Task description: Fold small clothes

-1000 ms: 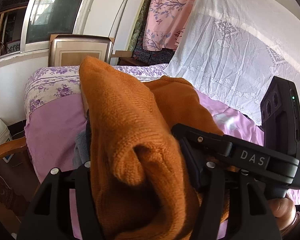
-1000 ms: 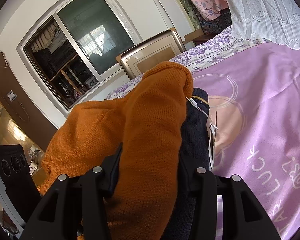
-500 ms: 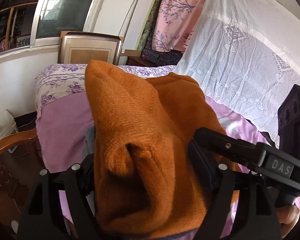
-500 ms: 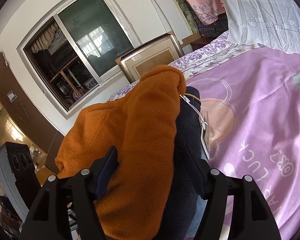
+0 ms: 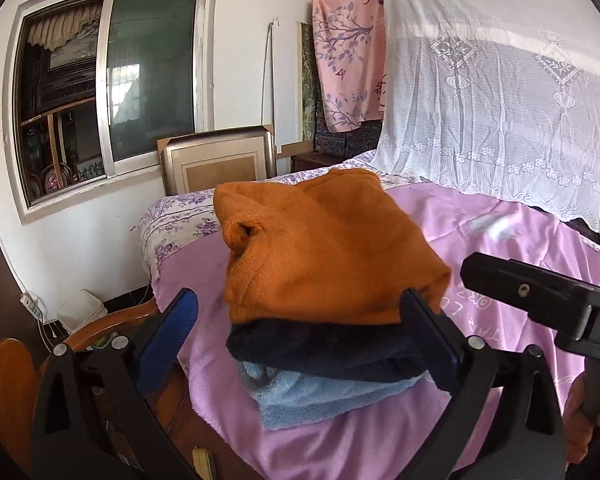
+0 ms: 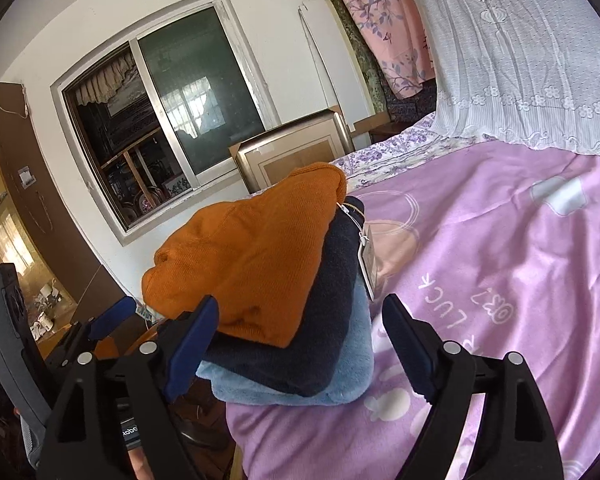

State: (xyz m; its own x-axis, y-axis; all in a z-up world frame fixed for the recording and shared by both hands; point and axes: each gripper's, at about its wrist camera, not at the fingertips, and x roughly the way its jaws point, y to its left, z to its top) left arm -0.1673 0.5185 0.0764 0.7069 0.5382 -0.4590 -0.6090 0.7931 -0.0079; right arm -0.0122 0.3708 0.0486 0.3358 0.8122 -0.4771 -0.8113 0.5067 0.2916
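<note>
A folded orange knit garment [image 5: 324,248] lies on top of a folded dark navy garment [image 5: 324,350] and a folded light blue fleece [image 5: 320,396], stacked at the corner of the bed. The stack also shows in the right wrist view: orange [image 6: 252,260], navy [image 6: 324,320], light blue [image 6: 340,376]. A white tag [image 6: 367,256] hangs from the navy piece. My left gripper [image 5: 304,344] is open, its fingers either side of the stack's near edge. My right gripper [image 6: 300,344] is open just in front of the stack, holding nothing.
The bed has a purple printed blanket [image 6: 500,280] and a white lace cover [image 5: 500,120] at the back. A framed picture [image 5: 218,166] leans on the wall under the window [image 5: 112,92]. A wooden chair [image 5: 12,380] stands at the bed's left.
Both grippers let go of the orange garment and drew back from it. The garment now rests on top of the stack on the bed.
</note>
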